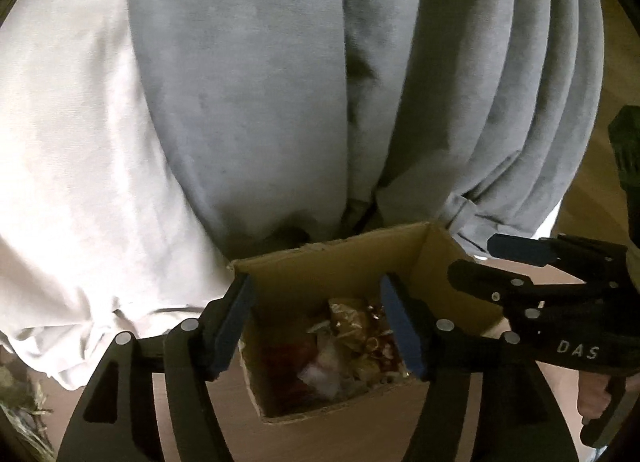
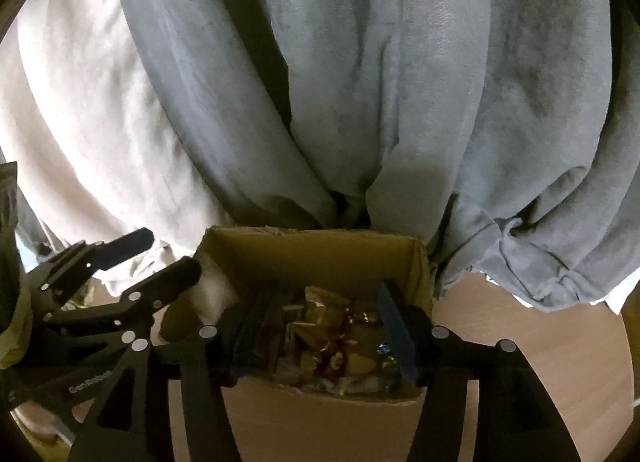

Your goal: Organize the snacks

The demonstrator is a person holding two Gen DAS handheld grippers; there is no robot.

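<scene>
Left wrist view
- Landmark: I place everything by the cardboard box, which stands open on a wooden floor, tight against hanging grey curtains.
- Snacks: the snacks, gold and red wrappers in a loose heap, lie on the bottom of the box. I judge the sorting has the box as its collecting place.
- My left gripper: it hovers over the box mouth with the fingers spread wide and nothing between them. I judge it is held there ready to reach in, or has nothing to carry yet.
- My right gripper: seen from the side, at the box's right wall. Its fingers stand apart with a gap between them, holding nothing I can see.
- Only here: a pale cloth left of the box, and the box's near rim in full.

Right wrist view
- Box: the same box seen more squarely, curtains behind it.
- Snacks: the heap shows more gold wrappers and a small blue one by the right wall.
- My right gripper: fingers spread over the box; a dark flat thing lies along the left finger, and I cannot tell whether it is touched.
- My left gripper: at the box's left wall, fingers apart.
- Only here: a white packet tucked against the box's left wall inside.
</scene>
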